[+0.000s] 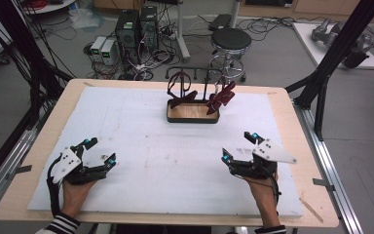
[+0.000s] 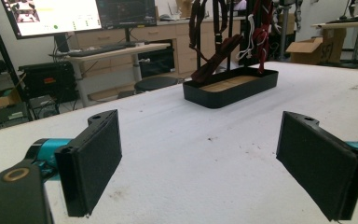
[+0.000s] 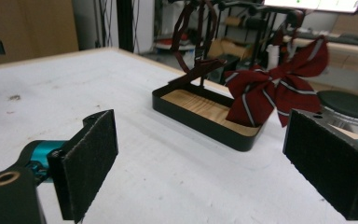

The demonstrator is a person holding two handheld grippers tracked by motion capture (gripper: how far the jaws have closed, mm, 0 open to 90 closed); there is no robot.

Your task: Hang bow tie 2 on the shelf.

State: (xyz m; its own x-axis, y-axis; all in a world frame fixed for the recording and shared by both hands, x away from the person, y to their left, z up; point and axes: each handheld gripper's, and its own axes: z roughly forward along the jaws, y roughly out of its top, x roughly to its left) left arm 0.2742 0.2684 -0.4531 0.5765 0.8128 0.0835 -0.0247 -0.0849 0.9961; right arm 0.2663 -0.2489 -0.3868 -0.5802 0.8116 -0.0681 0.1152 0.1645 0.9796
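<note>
Both grippers rest low on the white mat (image 1: 141, 146) at the near edge: left gripper (image 1: 100, 151) at about 7 o'clock of the table, right gripper (image 1: 238, 145) at about 5 o'clock, each with its jaws wide apart and nothing between the pads (image 2: 93, 158). Work items sit well away at 12 o'clock: a black tray (image 1: 193, 118) with a wooden floor, a thin black stand (image 1: 195, 73) rising behind it, a dark red strap (image 1: 177, 90) hanging at the stand's left side and a striped red bow tie (image 1: 221, 96) at its right, the bow drooping over the tray's right end. Judged step: first reach toward the bow tie, which lies closer to the right gripper. To do it well, the right gripper should go in at bow height with jaws kept apart, close on the central knot (image 3: 274, 88) rather than a floppy wing, and lift clear of the stand before pulling away; the tray looks light, so the left gripper could steady its rim. Whether the bow is clipped or merely hung cannot be told.
</note>
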